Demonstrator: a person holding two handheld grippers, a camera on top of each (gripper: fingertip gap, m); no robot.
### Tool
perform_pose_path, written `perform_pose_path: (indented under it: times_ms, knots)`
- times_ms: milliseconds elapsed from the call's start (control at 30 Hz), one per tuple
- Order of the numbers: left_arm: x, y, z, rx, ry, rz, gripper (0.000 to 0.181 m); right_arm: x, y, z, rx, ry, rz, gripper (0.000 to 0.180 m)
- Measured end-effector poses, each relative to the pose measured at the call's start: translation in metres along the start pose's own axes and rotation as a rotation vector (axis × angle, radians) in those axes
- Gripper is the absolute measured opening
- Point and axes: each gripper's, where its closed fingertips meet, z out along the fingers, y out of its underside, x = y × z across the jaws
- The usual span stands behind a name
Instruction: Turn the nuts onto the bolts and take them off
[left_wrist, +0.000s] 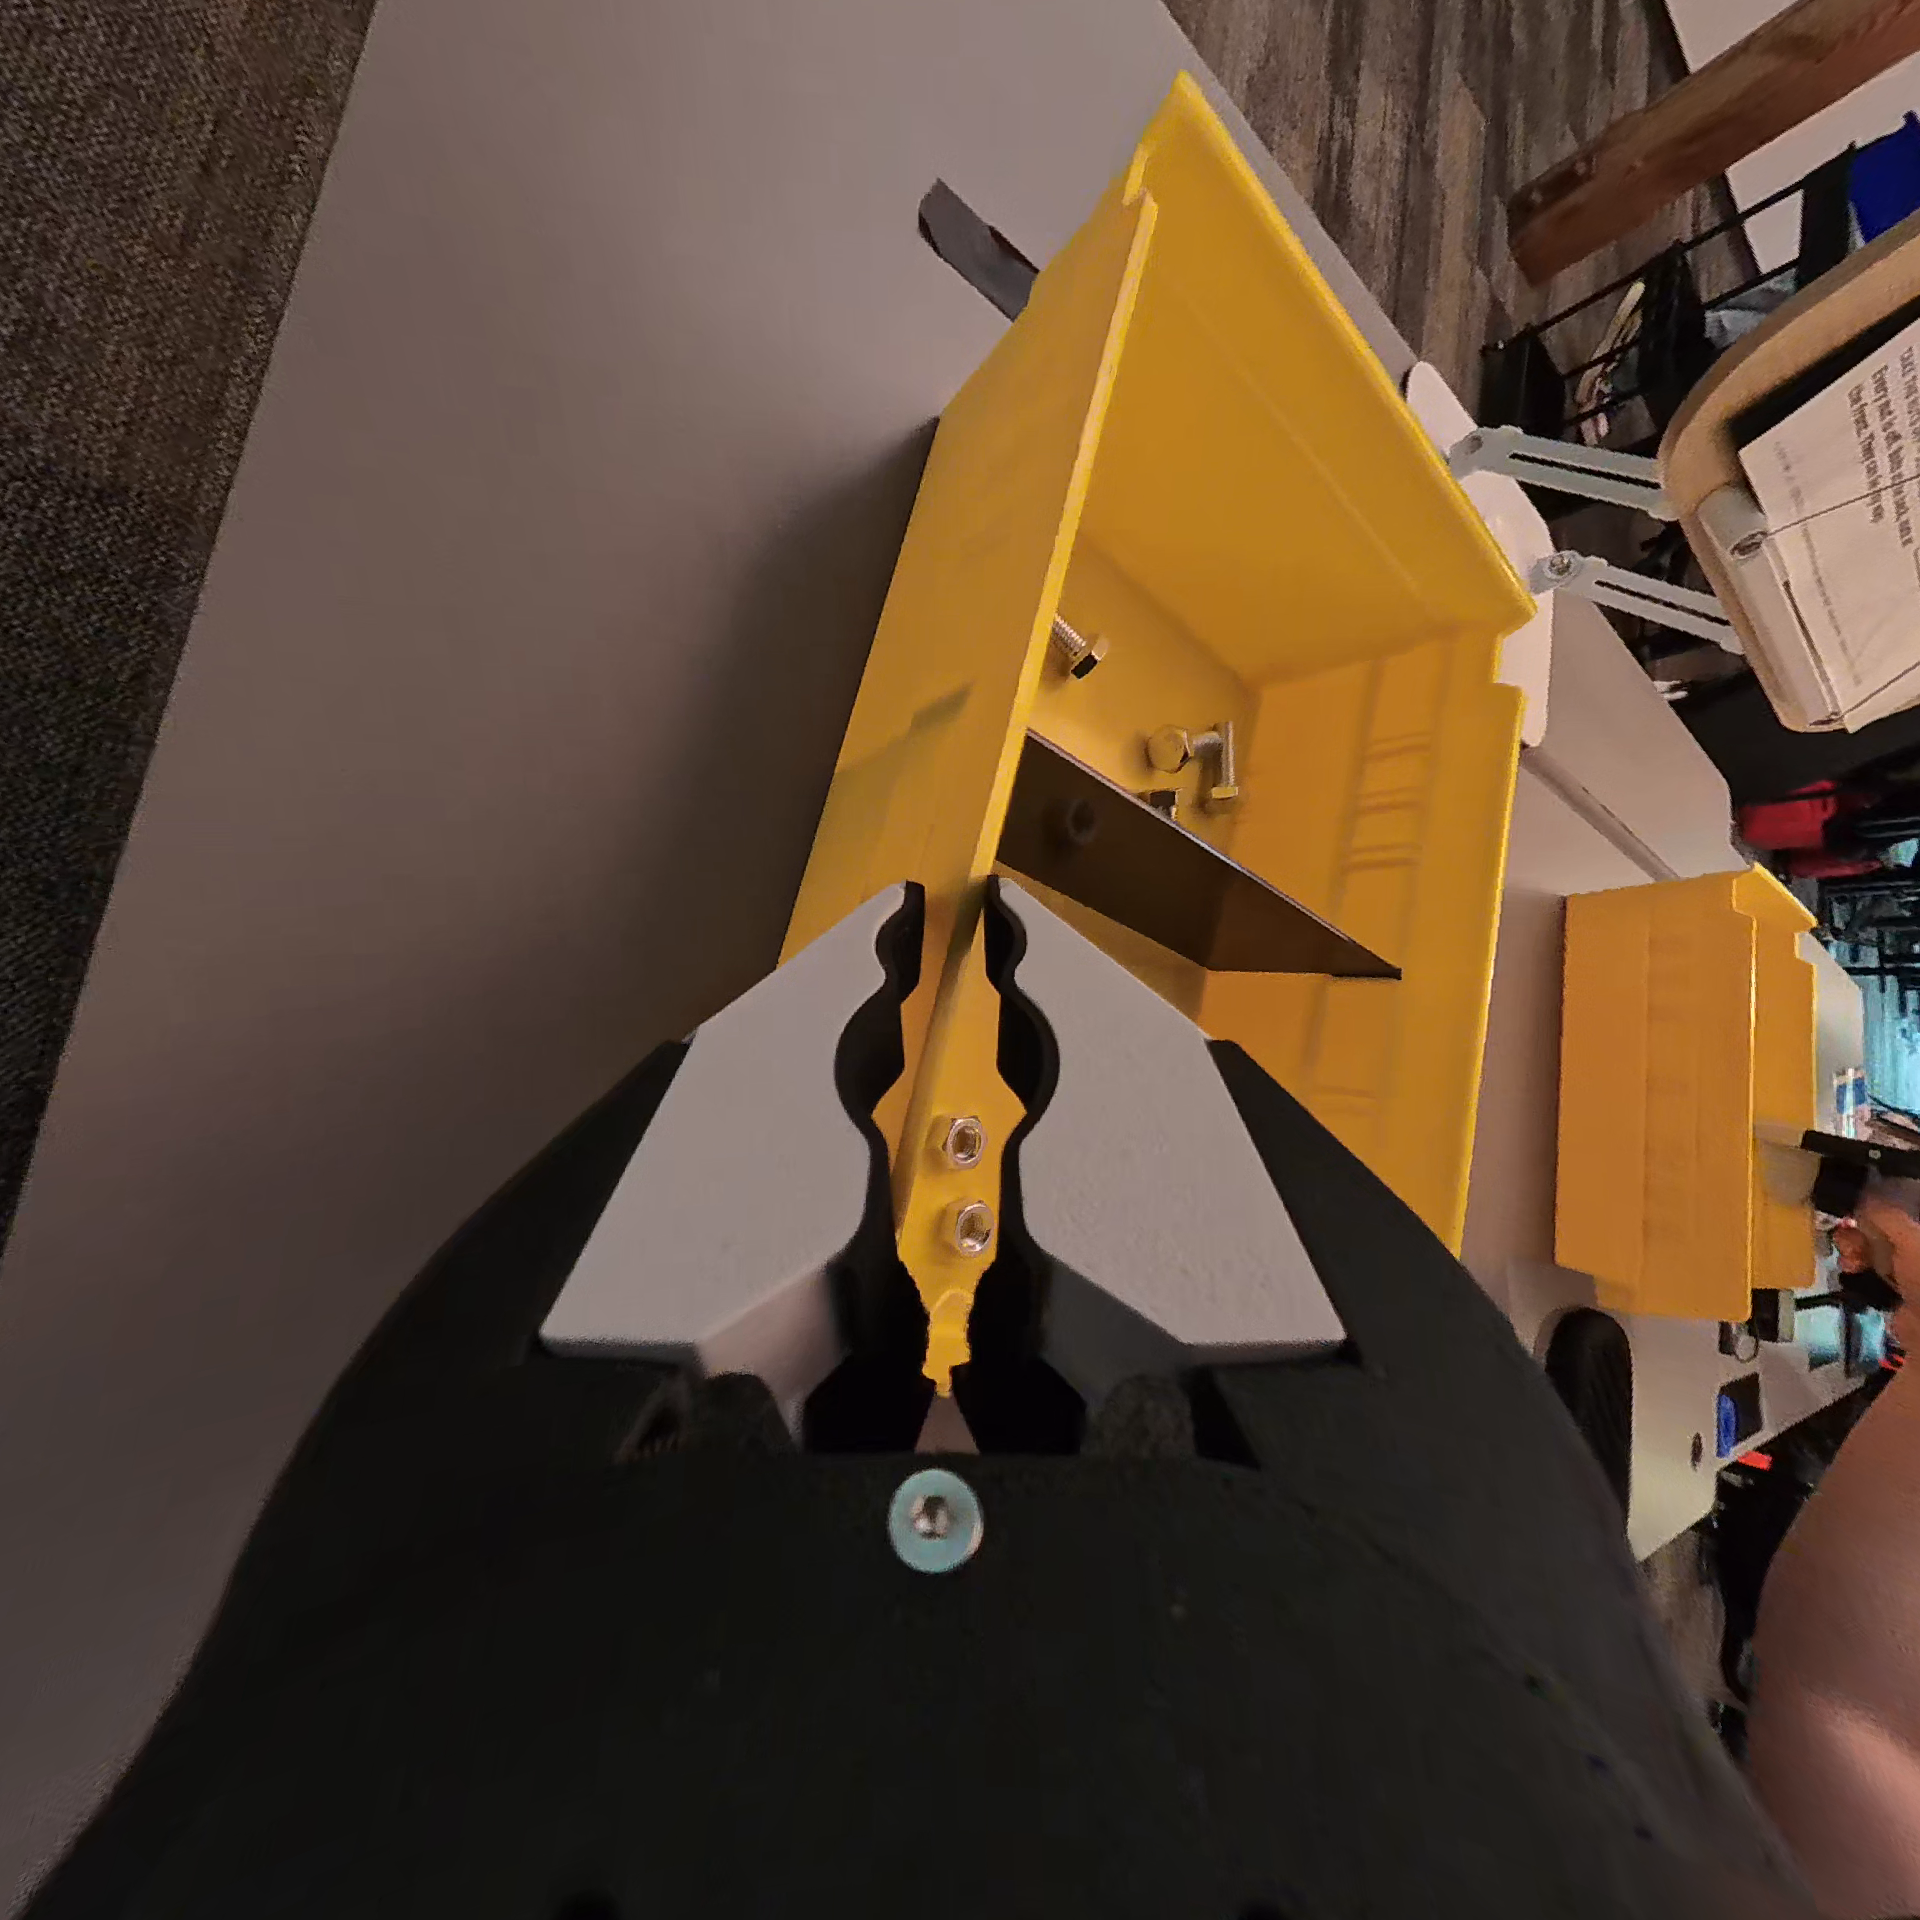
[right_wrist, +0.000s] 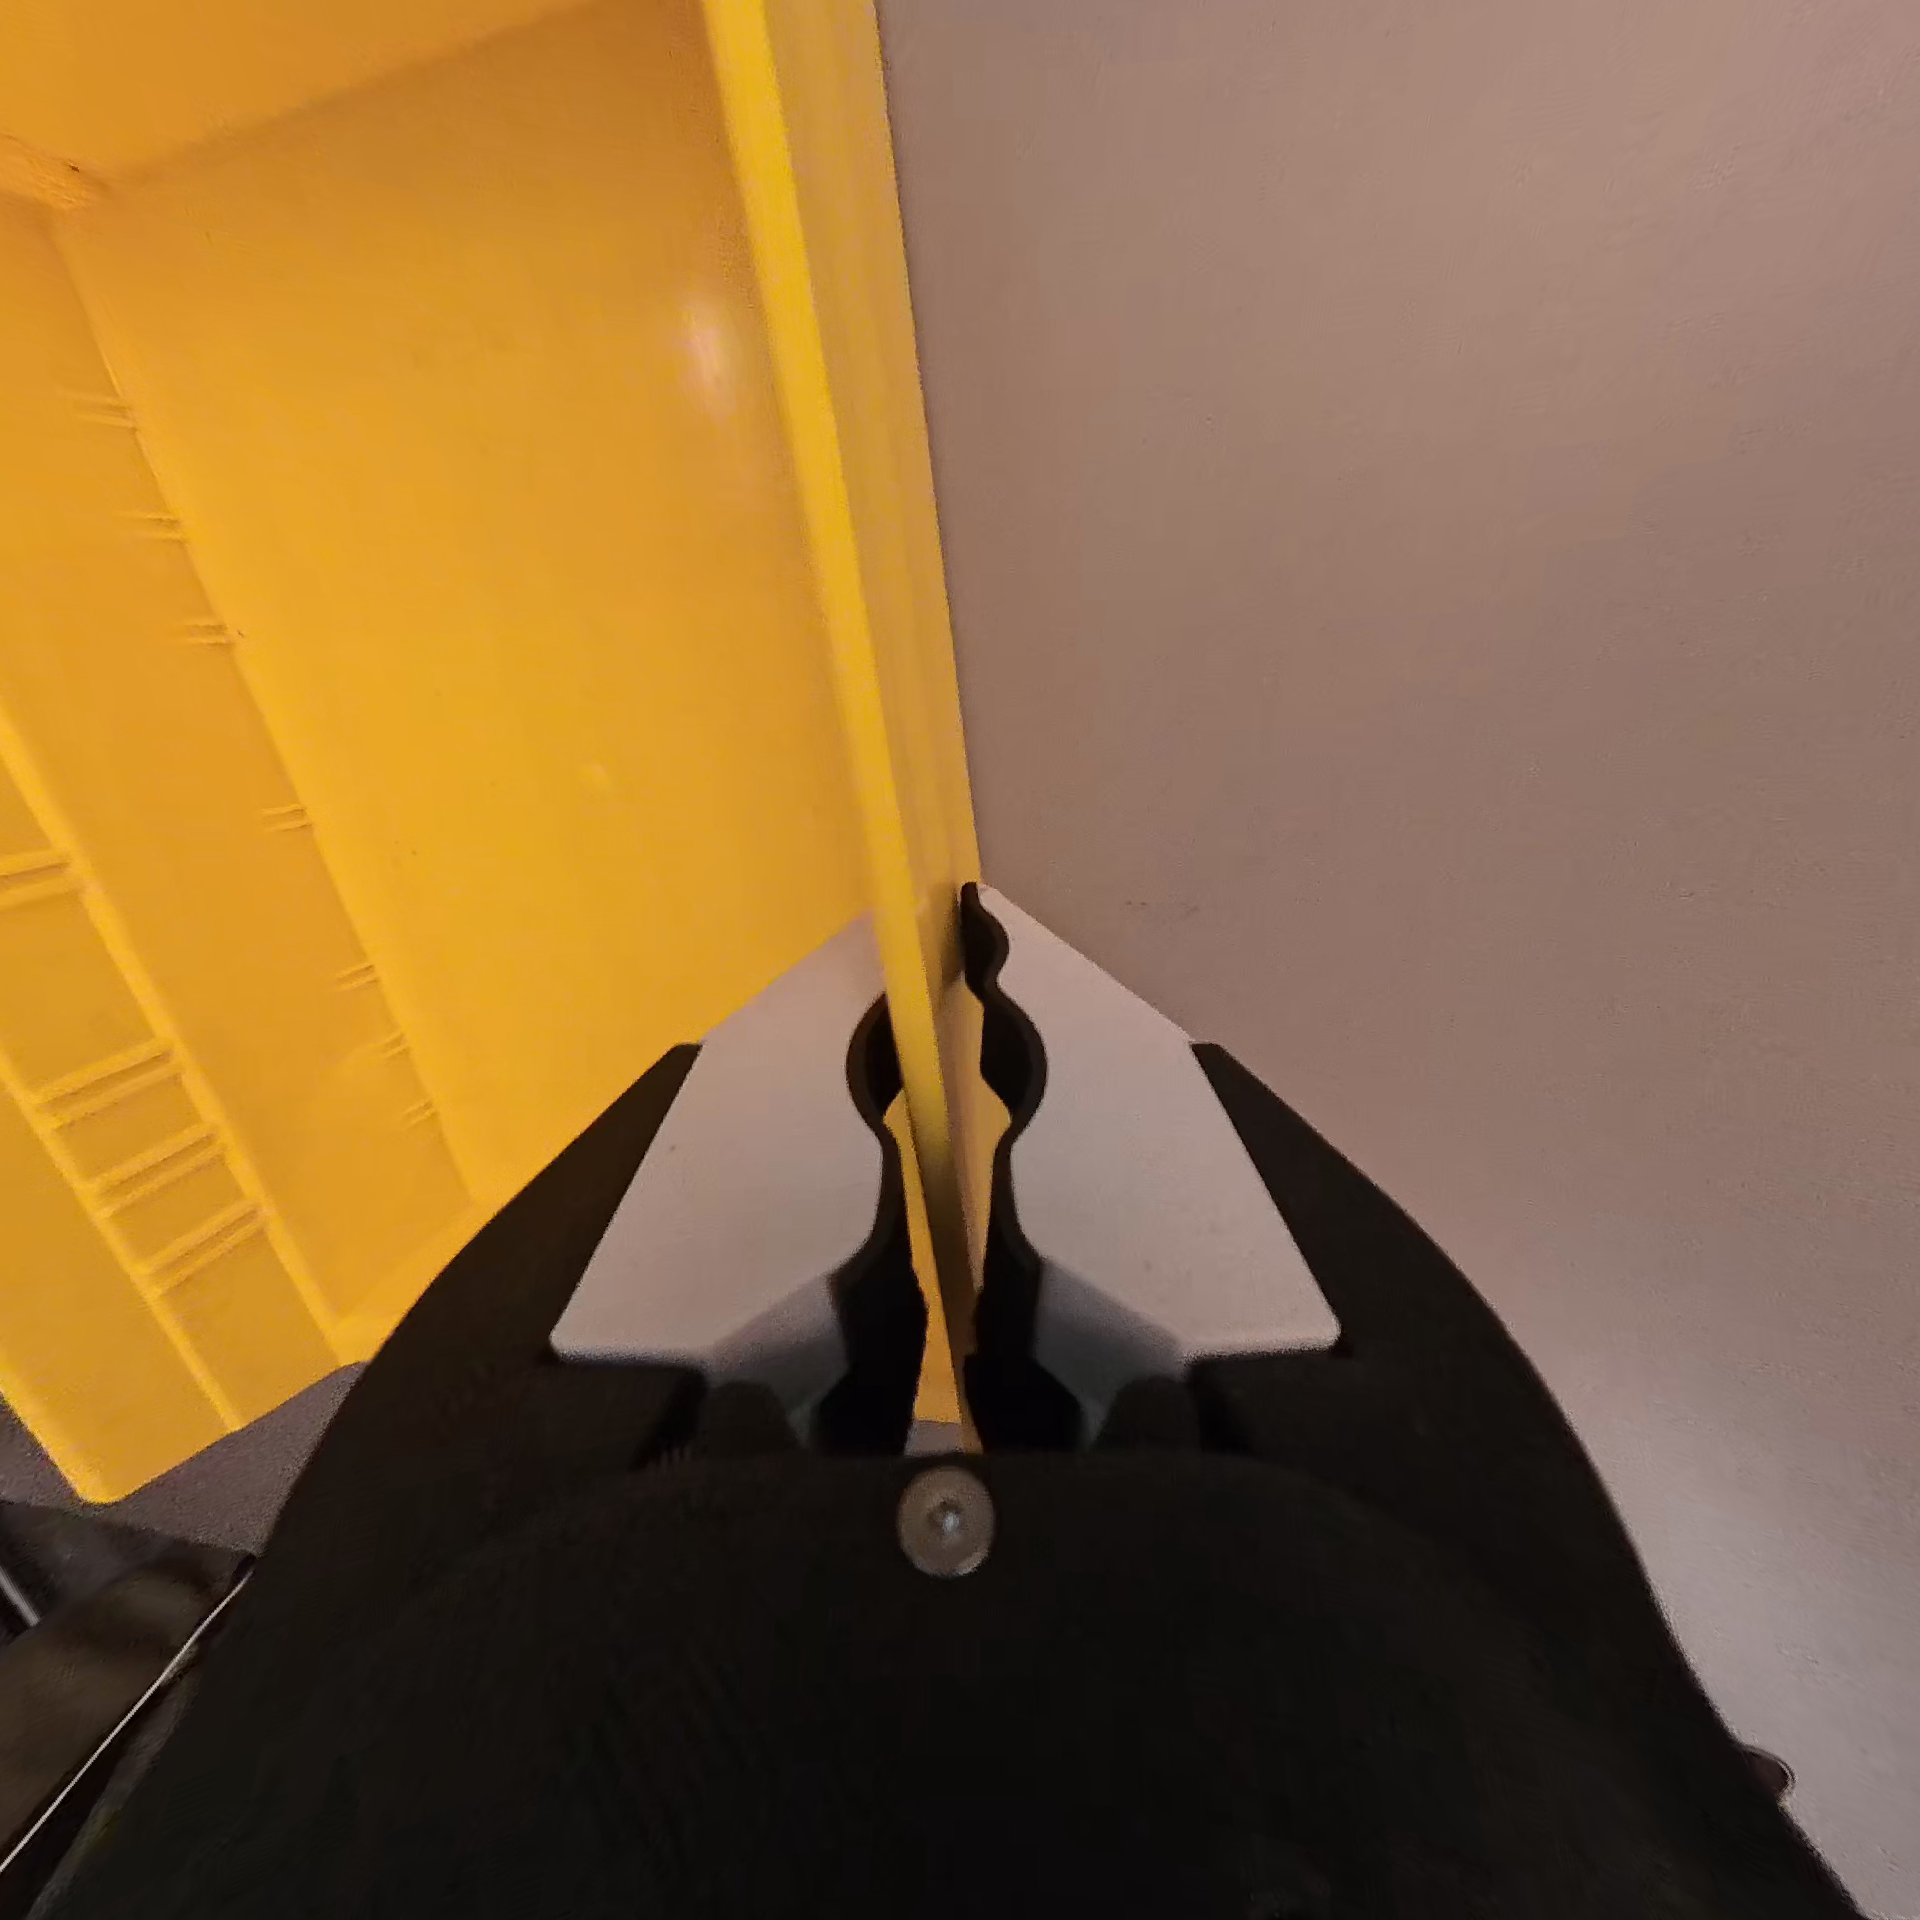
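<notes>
My left gripper (left_wrist: 951, 888) is shut on the side wall of a yellow bin (left_wrist: 1278, 520) that sits on the table. Two silver nuts (left_wrist: 958, 1143) lie inside the bin close to the gripped wall, showing between my fingers. Several silver bolts (left_wrist: 1195, 753) lie farther in, one of them (left_wrist: 1081, 655) by the wall. A black divider plate (left_wrist: 1164, 883) stands across the bin. My right gripper (right_wrist: 925, 909) is shut on the thin side wall of a yellow bin (right_wrist: 468, 623); the part of its inside that shows holds nothing.
A second yellow bin (left_wrist: 1683, 1091) stands to the right on the white table (left_wrist: 571, 623). A strip of black tape (left_wrist: 977, 244) lies on the table beyond the first bin. Chairs, a paper-covered board and floor clutter lie past the table edge.
</notes>
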Motion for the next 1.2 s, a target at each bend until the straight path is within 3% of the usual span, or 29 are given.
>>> perform_pose_path:
  times_ms: [167, 333, 467, 600, 800, 1033, 1200]
  knots:
    - [0.009, 0.018, -0.005, -0.093, 0.015, 0.006, 0.010, 0.000, -0.002, -0.001, 0.056, 0.025, -0.029, 0.004]
    - [0.024, 0.021, -0.015, -0.097, 0.071, 0.009, 0.018, 0.006, -0.018, -0.024, 0.259, 0.246, -0.123, 0.013]
    - [0.041, -0.002, -0.041, 0.064, 0.071, 0.080, 0.014, -0.001, -0.045, -0.086, 0.617, 0.549, -0.251, 0.025]
    - [0.080, -0.031, -0.085, 0.310, 0.054, 0.274, 0.017, -0.044, -0.050, -0.162, 0.989, 0.759, -0.371, 0.031]
    - [0.157, -0.037, -0.132, 0.554, 0.108, 0.563, 0.026, -0.097, -0.043, -0.205, 1.166, 0.757, -0.387, 0.054]
    - [0.205, -0.034, -0.150, 0.732, 0.115, 0.770, 0.032, -0.121, -0.041, -0.222, 1.273, 0.762, -0.397, 0.059]
    - [0.226, -0.022, -0.140, 0.769, 0.144, 0.881, 0.056, -0.138, -0.053, -0.223, 1.372, 0.675, -0.455, 0.098]
